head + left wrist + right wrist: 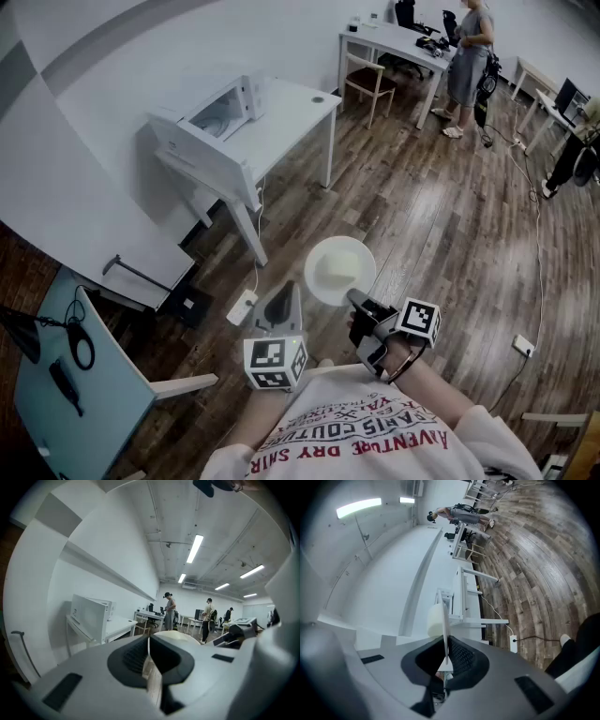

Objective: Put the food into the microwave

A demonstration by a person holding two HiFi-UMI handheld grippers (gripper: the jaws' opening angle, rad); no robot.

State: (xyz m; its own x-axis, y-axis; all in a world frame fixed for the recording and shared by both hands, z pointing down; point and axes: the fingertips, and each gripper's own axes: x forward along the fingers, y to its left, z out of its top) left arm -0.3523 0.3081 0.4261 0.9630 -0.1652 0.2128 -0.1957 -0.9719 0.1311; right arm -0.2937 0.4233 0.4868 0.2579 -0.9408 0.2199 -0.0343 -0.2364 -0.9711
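Observation:
A white plate (352,281) carrying a pale round bun (335,267) hangs over the wood floor, and my right gripper (359,300) is shut on the plate's near rim. In the right gripper view the plate (445,625) stands edge-on between the jaws, with the bun (434,620) on its left side. My left gripper (283,300) hovers just left of the plate, shut and holding nothing (151,656). The white microwave (211,127) sits on a white table (291,108) further ahead, its door hanging open; the microwave (89,613) also shows in the left gripper view.
A power strip (242,307) and its cable lie on the floor by the table leg. A chair (112,375) and a glass desk stand at my left. Far off, a person (466,56) stands by more desks and a wooden chair (367,82).

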